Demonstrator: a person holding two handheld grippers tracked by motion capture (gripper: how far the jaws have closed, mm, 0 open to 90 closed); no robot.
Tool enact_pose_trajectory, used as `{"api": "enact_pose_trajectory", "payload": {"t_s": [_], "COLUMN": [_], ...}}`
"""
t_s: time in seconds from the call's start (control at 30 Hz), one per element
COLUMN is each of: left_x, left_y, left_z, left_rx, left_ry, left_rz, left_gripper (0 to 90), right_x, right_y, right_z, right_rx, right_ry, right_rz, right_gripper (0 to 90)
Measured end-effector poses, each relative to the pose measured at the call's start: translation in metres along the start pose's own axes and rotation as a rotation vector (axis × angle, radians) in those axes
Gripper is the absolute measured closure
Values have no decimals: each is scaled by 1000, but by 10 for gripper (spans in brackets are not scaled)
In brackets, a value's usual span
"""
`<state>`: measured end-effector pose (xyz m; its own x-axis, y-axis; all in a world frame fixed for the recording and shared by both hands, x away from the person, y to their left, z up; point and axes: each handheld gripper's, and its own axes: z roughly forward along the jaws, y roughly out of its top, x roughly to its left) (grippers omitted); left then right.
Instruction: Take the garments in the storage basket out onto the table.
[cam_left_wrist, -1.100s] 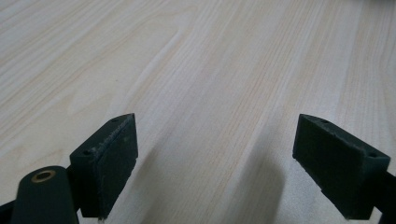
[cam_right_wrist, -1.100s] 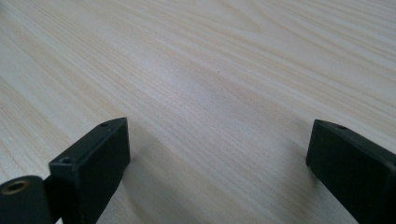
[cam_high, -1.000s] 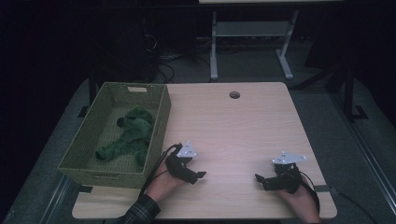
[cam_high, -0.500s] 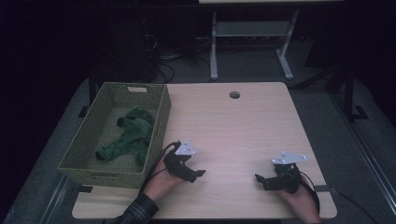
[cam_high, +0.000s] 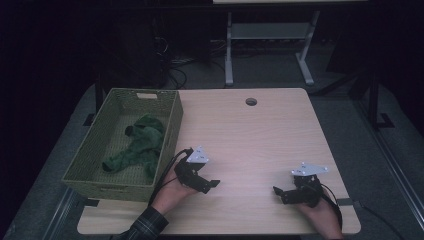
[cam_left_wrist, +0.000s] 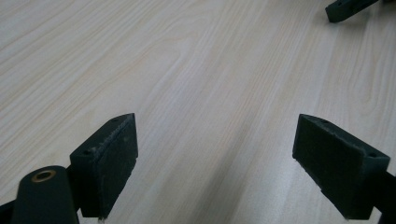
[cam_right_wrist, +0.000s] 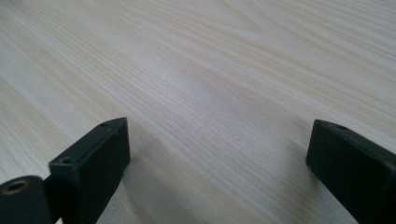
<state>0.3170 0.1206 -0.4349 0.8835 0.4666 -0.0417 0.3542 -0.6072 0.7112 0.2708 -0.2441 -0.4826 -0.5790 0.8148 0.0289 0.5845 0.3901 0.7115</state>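
My left gripper (cam_high: 212, 184) rests low on the light wood table (cam_high: 250, 135), just right of a green woven basket (cam_high: 172, 127), pointing right. Its jaws stand wide apart over bare wood, so my left gripper (cam_left_wrist: 217, 154) is open and holds nothing. Near the table's front right, my right gripper (cam_high: 276, 191) points left toward the other. Nothing lies between the spread jaws of my right gripper (cam_right_wrist: 219, 158), which is open too. A crumpled green cloth (cam_high: 137, 145) lies inside the basket. In the left gripper view a tip of the other gripper (cam_left_wrist: 348, 8) shows at the top right.
A round cable hole (cam_high: 251, 101) sits near the table's far edge. Beyond the table stands a grey metal frame (cam_high: 270, 45) with cables on a dark floor. The basket takes up the table's left side.
The left gripper has crept slightly forward and right along the table. The right gripper and the cloth in the basket have stayed put.
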Motion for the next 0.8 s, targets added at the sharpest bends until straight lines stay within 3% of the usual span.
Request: {"api": "enact_pose_trajectory", "payload": {"t_s": [0.27,0.8], "left_x": [0,2], "left_y": [7,23], "left_z": [-7,-23], "left_rx": [9,-19], "left_ry": [2,-7], "left_rz": [14,12], "left_gripper": [137,137], "right_x": [0,0], "right_y": [0,0], "right_z": [0,0], "right_rx": [-1,-1], "right_ry": [1,1], "right_rz": [-1,-1], "right_gripper": [60,61]}}
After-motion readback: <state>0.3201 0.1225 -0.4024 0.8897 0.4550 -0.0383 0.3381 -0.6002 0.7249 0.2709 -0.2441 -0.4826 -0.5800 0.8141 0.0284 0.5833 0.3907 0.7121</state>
